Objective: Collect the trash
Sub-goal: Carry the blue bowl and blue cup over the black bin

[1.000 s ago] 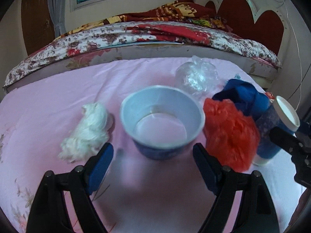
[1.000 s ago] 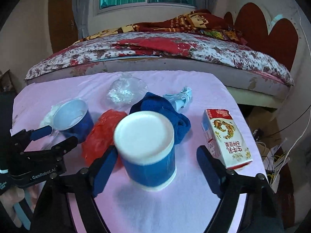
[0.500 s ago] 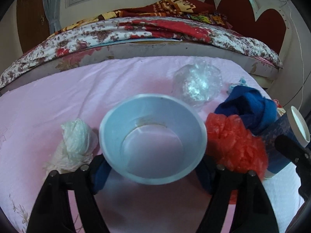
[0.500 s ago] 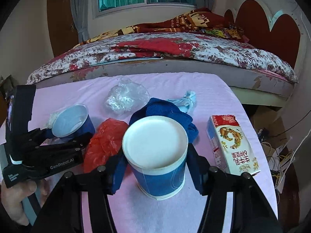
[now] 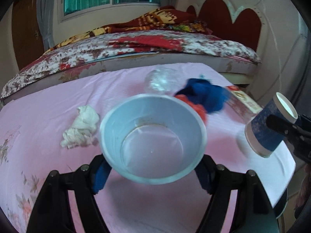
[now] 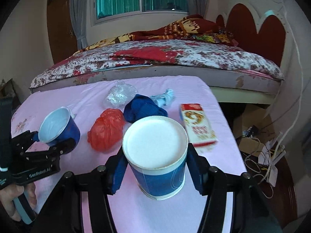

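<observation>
you can read "genrobot.ai" in white on the body of your left gripper (image 6: 52, 137), upside down in the right wrist view; the red and white carton (image 6: 198, 125) carries print and a picture too blurred to read. your left gripper (image 5: 153, 167) is clamped on the wide paper bowl (image 5: 152, 136), lifted off the pink tablecloth (image 5: 48, 132); the bowl is empty apart from a brownish ring of residue near its bottom. your right gripper (image 6: 155, 167) is clamped on the tall blue cup (image 6: 157, 155), whose white lid hides whatever is inside. on the cloth lie a white tissue wad (image 5: 81, 126), a red plastic bag (image 6: 107, 130), a blue cloth (image 6: 143, 108), a pale blue scrap (image 6: 164, 98) and a crumpled clear bag (image 6: 119, 95). the bowl partly hides the red bag in the left view.
</observation>
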`<state>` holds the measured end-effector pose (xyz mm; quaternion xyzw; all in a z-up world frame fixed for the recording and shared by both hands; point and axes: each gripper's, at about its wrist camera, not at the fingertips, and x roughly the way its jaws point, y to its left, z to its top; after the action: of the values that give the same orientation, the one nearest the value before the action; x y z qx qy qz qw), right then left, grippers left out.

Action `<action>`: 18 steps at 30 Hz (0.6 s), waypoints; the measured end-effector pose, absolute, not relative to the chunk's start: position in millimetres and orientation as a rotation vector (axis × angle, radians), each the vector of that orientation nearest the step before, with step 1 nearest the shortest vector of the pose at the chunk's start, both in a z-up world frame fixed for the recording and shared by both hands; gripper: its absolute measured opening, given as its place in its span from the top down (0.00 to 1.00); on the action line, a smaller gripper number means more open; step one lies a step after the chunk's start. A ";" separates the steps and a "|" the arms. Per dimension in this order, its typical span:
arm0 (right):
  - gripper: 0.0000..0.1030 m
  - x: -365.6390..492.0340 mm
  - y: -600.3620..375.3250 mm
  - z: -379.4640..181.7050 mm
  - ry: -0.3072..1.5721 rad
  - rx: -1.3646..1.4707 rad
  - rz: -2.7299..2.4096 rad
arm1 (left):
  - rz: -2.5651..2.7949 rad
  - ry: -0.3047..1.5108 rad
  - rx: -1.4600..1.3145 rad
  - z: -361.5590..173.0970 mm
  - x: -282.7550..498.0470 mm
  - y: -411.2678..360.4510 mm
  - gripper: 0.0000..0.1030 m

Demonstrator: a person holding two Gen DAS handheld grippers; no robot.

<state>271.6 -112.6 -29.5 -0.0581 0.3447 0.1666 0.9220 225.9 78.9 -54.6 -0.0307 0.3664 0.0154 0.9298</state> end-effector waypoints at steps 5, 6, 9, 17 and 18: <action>0.42 235.0 -142.1 -16.2 0.686 -0.112 0.310 | -0.030 0.729 -0.031 -42.0 203.2 44.9 0.26; 0.42 228.4 -148.8 -14.1 0.683 -0.107 0.303 | -0.050 0.727 -0.019 -40.0 198.7 35.3 0.26; 0.42 206.7 -173.8 -10.0 0.678 -0.084 0.274 | -0.090 0.725 0.000 -38.0 187.2 14.4 0.26; 0.42 163.8 -242.3 -8.6 0.684 -0.058 0.178 | -0.194 0.722 0.047 -34.0 167.2 -46.5 0.26; 0.42 159.0 -251.5 -9.1 0.685 -0.054 0.164 | -0.208 0.720 0.052 -33.4 165.7 -53.9 0.26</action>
<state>159.0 -251.5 -9.1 -0.0267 0.3353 0.0801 0.9383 165.8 -53.9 -33.4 0.0253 0.3518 -0.1015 0.9302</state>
